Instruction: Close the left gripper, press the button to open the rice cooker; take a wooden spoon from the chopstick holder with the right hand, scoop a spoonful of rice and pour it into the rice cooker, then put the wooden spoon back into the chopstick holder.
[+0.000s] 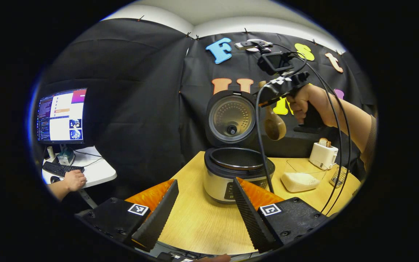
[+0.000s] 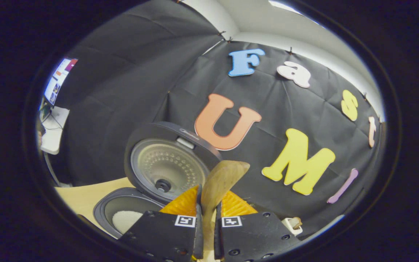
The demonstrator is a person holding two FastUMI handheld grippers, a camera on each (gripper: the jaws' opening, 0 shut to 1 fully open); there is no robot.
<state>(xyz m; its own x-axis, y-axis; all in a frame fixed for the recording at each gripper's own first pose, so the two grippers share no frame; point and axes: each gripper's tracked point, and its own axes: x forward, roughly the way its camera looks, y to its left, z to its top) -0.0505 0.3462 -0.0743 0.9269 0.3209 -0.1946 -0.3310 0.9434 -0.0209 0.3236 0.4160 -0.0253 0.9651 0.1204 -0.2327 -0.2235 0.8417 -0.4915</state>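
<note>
1. Left gripper view: left gripper [image 1: 206,203] released, jaws wide over table [image 1: 202,225], just before rice cooker [image 1: 236,171], lid up. Right gripper [image 1: 267,95] above-right of cooker w/ wooden spoon [image 1: 274,125] hanging bowl-down.
2. Right gripper view: right gripper [image 2: 206,222] clenched on wooden spoon [image 2: 218,182]; white rice [image 2: 126,219] in cooker pot, lower left.

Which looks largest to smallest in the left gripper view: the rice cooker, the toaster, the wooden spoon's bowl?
1. rice cooker, by far the largest.
2 and 3. toaster and the bowl of the wooden spoon look alike; the spoon hangs in the right gripper, distance unclear, so unranked.
</note>
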